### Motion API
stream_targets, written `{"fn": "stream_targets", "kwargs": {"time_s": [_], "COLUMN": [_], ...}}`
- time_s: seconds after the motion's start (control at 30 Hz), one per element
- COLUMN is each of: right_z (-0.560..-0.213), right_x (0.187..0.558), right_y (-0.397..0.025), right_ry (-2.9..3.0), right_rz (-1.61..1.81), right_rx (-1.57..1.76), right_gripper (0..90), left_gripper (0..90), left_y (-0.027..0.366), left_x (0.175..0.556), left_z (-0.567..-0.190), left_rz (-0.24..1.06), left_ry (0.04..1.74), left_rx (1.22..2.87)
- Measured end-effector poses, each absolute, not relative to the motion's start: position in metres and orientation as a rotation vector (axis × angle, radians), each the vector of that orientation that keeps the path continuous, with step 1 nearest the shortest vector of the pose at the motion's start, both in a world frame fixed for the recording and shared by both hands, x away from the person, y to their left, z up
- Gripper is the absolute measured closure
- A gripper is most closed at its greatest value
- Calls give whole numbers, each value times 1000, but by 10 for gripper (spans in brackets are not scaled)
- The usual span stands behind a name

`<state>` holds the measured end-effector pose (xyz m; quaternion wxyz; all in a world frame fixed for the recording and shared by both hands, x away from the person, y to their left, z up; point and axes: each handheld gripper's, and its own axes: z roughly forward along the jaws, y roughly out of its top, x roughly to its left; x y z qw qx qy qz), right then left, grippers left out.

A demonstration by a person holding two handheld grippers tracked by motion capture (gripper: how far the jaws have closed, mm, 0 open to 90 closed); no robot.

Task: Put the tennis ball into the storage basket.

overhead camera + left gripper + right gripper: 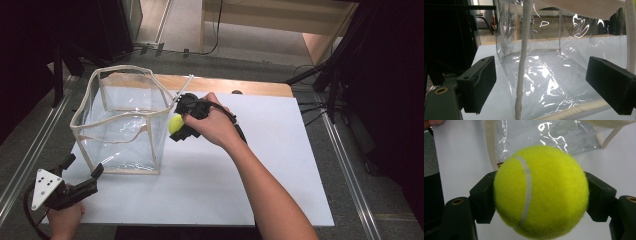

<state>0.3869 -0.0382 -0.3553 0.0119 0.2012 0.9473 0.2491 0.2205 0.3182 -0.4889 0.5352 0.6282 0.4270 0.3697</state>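
While clamped between the two black jaws of the right gripper [540,192], tennis ball [541,191] sits just beside the near right wall of the clear bag [120,120], outside it and below the cream-trimmed rim [123,68]. Seen from above, ball [175,123] at the bag's right upright edge, opening up and to the left of it, so likely needs lifting over the rim before release. Right gripper [176,125] clearly the nearer one to that opening. Left gripper [82,172] low at the bag's near left corner, jaws wide apart, holding nothing; clear bag [554,75] straight ahead between them, trim strip [522,62] hanging upright in front, not gripped
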Motion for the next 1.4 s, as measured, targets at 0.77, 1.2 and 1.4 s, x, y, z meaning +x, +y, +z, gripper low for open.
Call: {"fn": "stream_targets", "kwargs": {"time_s": [0.77, 1.2, 1.4], "right_z": [-327, -316, -311], "right_x": [393, 397, 399], "right_y": [-41, -40, -40], "right_ry": [2936, 2933, 2929], "right_rz": [788, 805, 820], "right_rx": [627, 639, 640], "right_gripper": [228, 228, 229], "left_gripper": [98, 98, 98], "left_y": [318, 319, 318], "left_x": [220, 219, 219], "left_z": [-489, -489, -489], "left_rz": [881, 875, 875], "left_ry": [1019, 1020, 1021], "left_rx": [1499, 1501, 1501]}}
